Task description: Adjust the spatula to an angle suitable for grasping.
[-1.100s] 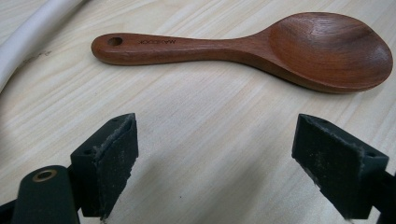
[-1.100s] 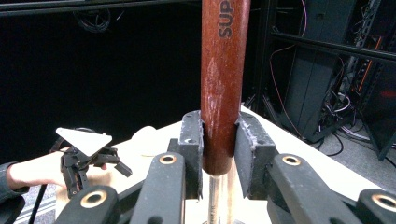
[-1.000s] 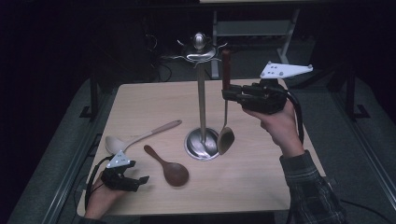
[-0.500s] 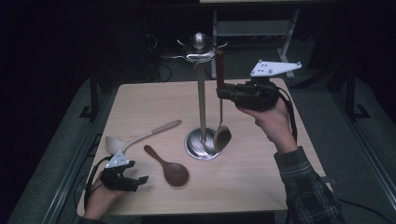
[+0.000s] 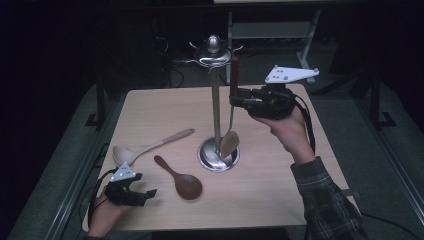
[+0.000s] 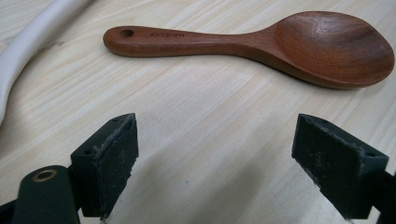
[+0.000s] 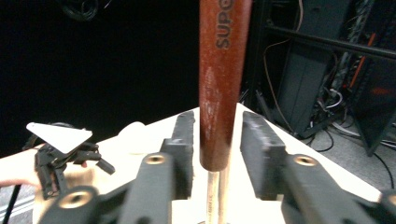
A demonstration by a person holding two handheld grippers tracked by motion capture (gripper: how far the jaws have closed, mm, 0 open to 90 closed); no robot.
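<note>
The right gripper (image 5: 234, 100) is raised beside the metal utensil stand (image 5: 216, 107). Its jaws have just been opening; they now flank the red-brown handle of a metal ladle (image 7: 219, 79) with a small gap on each side, the pads not pressing. The ladle hangs upright from the stand's top hooks, its bowl (image 5: 229, 144) well below the gripper, over the stand's round base. The left gripper (image 5: 146, 195) rests low on the wooden table (image 5: 280, 195), jaws wide open and empty. Just ahead of them lies a dark wooden spoon (image 6: 261, 42), with a white ladle (image 5: 145, 149) beyond.
</note>
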